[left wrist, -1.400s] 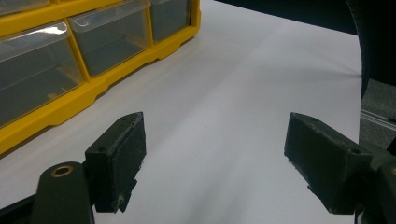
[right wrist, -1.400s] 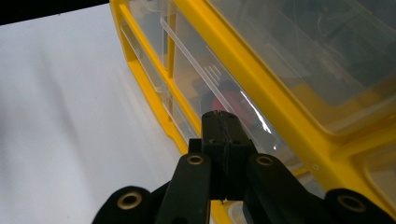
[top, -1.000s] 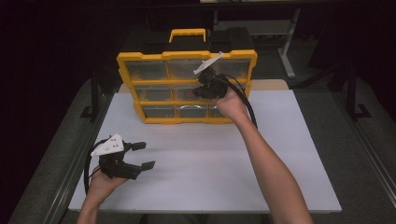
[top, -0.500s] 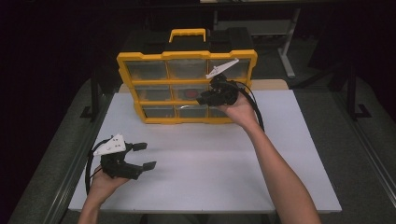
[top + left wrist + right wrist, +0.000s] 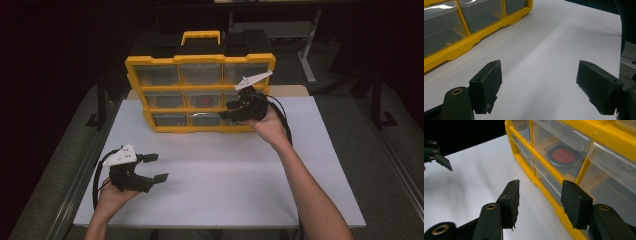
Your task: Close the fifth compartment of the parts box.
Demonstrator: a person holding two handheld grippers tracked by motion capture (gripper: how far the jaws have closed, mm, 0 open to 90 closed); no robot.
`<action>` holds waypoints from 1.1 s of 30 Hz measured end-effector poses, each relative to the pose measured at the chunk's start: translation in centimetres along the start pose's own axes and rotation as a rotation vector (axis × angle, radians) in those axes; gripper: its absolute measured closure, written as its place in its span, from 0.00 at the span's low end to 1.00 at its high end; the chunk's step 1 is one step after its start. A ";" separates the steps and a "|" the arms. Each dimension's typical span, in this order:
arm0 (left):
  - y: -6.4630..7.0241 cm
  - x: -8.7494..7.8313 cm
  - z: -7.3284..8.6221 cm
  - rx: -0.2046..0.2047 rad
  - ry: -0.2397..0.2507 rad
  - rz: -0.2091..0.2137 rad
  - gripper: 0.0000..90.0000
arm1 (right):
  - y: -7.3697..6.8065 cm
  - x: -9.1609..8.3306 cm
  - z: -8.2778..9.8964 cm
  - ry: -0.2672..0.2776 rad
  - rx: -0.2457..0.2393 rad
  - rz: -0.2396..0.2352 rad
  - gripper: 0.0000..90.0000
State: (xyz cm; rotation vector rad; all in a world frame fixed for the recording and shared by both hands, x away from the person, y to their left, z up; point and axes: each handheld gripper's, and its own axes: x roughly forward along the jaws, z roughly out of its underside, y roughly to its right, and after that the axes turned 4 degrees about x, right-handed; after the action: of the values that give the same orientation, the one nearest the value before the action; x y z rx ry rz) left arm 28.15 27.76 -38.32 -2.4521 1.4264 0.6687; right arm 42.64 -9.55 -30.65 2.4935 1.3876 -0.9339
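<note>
A yellow organizer (image 5: 200, 60) with clear drawers stands upright at the back of the white table (image 5: 225, 195). A red round piece (image 5: 204, 99) lies in its middle drawer, also seen in the right gripper view (image 5: 564, 155). My right gripper (image 5: 225, 111) hovers by the organizer's lower right drawers. Its jaws have just been opening and hold nothing (image 5: 540, 200). My left gripper (image 5: 160, 166) rests at the front left, wide open and empty (image 5: 539, 85), well apart from the organizer (image 5: 449, 52).
Black frames and a dark floor surround the table. A metal rail (image 5: 75, 190) runs along its left edge. White tabletop stretches between the two grippers. The left gripper's jaw tip (image 5: 441, 161) shows at the far left of the right gripper view.
My right gripper has drawn away from the right-hand drawers, shifting slightly right and down, and its jaws have opened. The left hand has stayed put.
</note>
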 end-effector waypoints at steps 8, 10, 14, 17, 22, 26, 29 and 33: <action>0.0 0.0 0.1 -0.011 -0.006 -0.002 0.22 | 0.2 -1.2 1.7 0.021 0.029 0.002 0.42; 0.0 0.0 0.1 -0.011 -0.008 -0.003 0.22 | 0.2 -1.4 2.2 0.022 0.038 0.012 0.40; -0.1 0.1 0.2 -0.011 -0.017 -0.007 0.22 | 0.6 -1.5 3.2 0.024 0.043 0.023 0.37; -0.2 0.1 0.2 -0.010 -0.016 -0.009 0.22 | 0.8 -1.7 3.8 0.027 0.055 0.025 0.35; -0.2 0.2 0.4 -0.019 -0.012 -0.013 0.22 | 1.0 -2.3 4.6 0.046 0.073 0.024 0.32; -0.3 0.2 0.5 -0.015 -0.020 -0.017 0.21 | 1.0 -2.9 5.2 0.043 0.078 0.031 0.31; -0.3 0.3 0.5 -0.021 -0.012 -0.018 0.21 | 1.1 -3.3 5.6 0.039 0.084 0.038 0.29; -0.3 0.3 0.6 -0.017 -0.016 -0.019 0.21 | 1.1 -3.6 6.3 0.045 0.087 0.042 0.28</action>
State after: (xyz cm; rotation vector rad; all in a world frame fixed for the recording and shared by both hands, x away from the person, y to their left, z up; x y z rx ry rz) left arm 28.41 27.89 -38.99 -2.4639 1.3958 0.6977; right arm 39.31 -15.31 -33.77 2.6118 1.3296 -0.9564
